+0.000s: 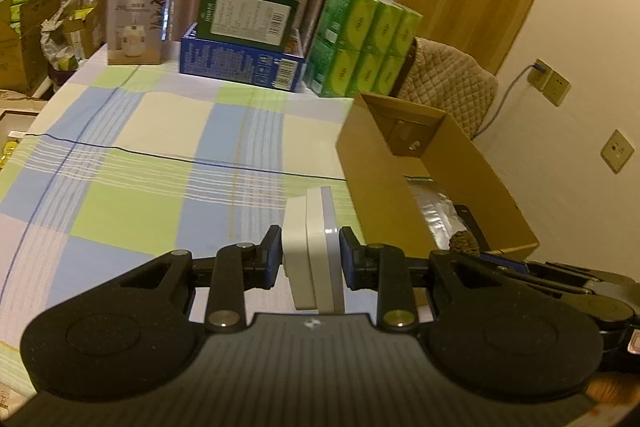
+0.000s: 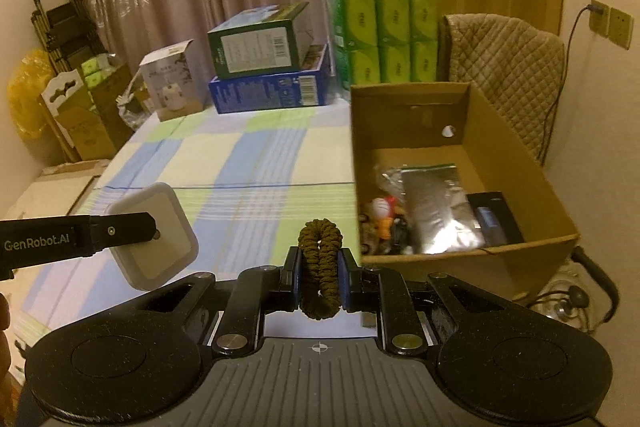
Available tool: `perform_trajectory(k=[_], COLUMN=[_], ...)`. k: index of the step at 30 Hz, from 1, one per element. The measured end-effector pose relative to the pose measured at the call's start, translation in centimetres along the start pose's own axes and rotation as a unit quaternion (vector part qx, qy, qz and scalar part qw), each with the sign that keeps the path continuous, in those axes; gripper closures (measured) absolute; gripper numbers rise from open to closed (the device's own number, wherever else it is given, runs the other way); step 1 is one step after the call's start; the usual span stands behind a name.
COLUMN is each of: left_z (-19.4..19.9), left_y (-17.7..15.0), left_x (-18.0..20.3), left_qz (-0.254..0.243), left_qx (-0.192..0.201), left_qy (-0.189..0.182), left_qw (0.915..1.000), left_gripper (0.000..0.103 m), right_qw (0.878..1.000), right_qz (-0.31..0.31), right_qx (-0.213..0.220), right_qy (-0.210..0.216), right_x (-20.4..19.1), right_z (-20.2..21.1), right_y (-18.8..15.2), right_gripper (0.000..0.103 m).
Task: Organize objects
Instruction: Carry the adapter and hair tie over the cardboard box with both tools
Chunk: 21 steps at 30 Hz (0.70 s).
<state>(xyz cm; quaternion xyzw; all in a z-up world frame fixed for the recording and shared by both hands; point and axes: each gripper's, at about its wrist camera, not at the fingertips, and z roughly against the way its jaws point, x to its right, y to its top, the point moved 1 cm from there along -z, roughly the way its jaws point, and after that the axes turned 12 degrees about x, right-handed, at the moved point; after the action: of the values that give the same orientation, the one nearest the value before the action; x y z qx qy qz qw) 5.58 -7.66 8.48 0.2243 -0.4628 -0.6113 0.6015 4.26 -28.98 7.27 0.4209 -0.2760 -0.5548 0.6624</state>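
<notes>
Curtains and stacked cartons back a checked cloth covering the surface [image 2: 248, 163], bare across its middle. At left, the left gripper [image 1: 309, 259] has its jaws clenched on a white square case [image 1: 314, 247], carried edge-on above the cloth. Beside it, the right gripper [image 2: 320, 267] has its jaws clamped on a brown braided hair tie [image 2: 320, 267], also in the air. At right stands the open cardboard box [image 2: 520, 163], already holding a silver pouch [image 2: 434, 203], a black item and small toys. Judged step: carrying both things to the box; next each must clear the near wall before release. The toys are too small to identify.
</notes>
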Motion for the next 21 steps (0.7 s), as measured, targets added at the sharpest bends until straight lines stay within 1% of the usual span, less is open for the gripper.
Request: perform_trajectory(k=[3, 6, 13, 21], left_z=[-0.3, -0.6, -1.6, -2.6], left_y=[-0.4, -0.8, -1.4, -1.4], left_x=[1.4, 2.9, 6.4, 10.6], left_qz=[-0.008, -0.012, -0.021, -0.05], left_qx=[-0.006, -0.015, -0.027, -0.034], left_qy=[-0.012, -0.026, -0.055, -0.079], left_qw=[0.9999, 0.9995, 0.9979, 0.995], left_gripper=[0.078, 0.078, 0.078, 0.078], right_qw=[1.0, 1.0, 0.999, 0.998], right_qz=[0.001, -0.004, -0.019, -0.036], right_qx=[-0.001, 0.0, 0.005, 0.016], right_qy=[-0.005, -0.019, -0.033, -0.052], right_x=[0.6, 2.2, 4.7, 8.5], right_z=[0.4, 1.0, 1.7, 2.8], right_y=[-0.1, -0.2, -0.1, 0.9], right_gripper=[0.088, 0.088, 0.088, 0.088])
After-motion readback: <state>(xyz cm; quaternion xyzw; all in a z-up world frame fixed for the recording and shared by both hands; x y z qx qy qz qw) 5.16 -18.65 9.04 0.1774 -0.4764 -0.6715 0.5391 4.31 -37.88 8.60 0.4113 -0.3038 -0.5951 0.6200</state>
